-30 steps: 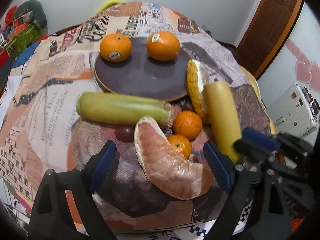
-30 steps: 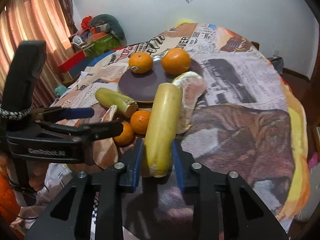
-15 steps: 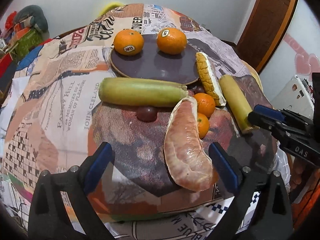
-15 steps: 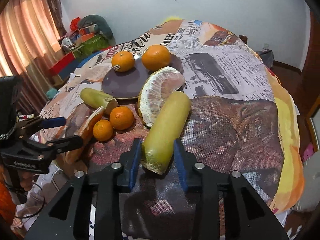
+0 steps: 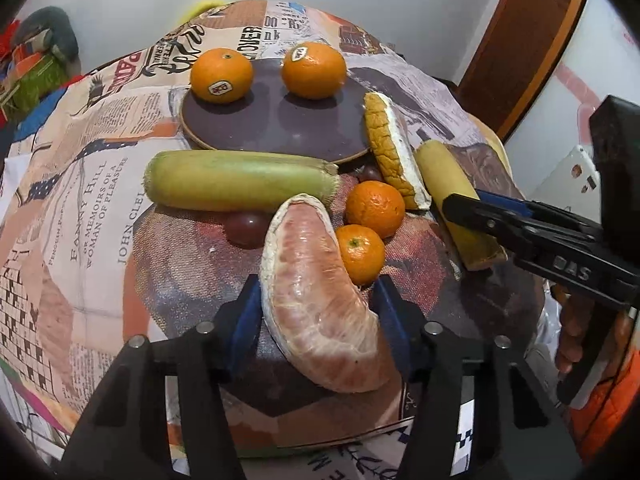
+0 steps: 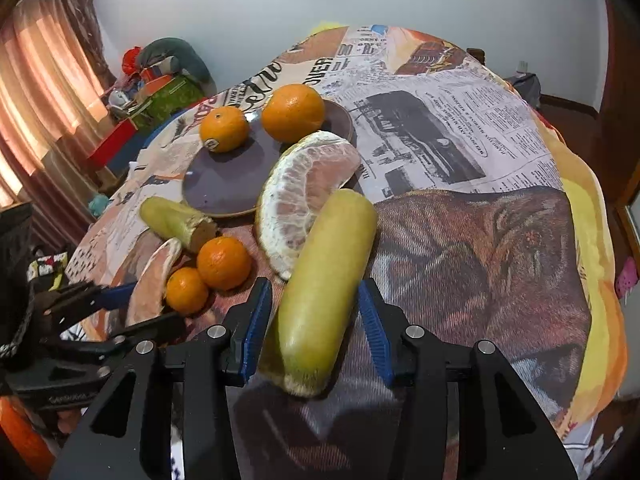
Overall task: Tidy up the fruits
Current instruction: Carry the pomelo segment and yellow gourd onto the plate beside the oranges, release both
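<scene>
Evidently two different jobs in hand. Just closed the left gripper [image 5: 318, 300] onto the peeled pomelo segment [image 5: 312, 280] with pads pressed to both flanks, presumably to carry it off for sorting. Just opened the right gripper [image 6: 314, 312] around the pale gourd [image 6: 328, 272], lying loose between the jaws with a gap either side, likely let go to rest where it belongs. Straight ahead of the left fingertips: two small mandarins [image 5: 375, 208], a second gourd [image 5: 240, 180] crosswise, then a dark plate [image 5: 280, 128] bearing two oranges [image 5: 221, 75]. Underneath, a newsprint-patterned tablecloth [image 5: 80, 184] over a round table. Beyond, pale walls, a wooden door [image 5: 532, 40], curtains [image 6: 36, 92].
</scene>
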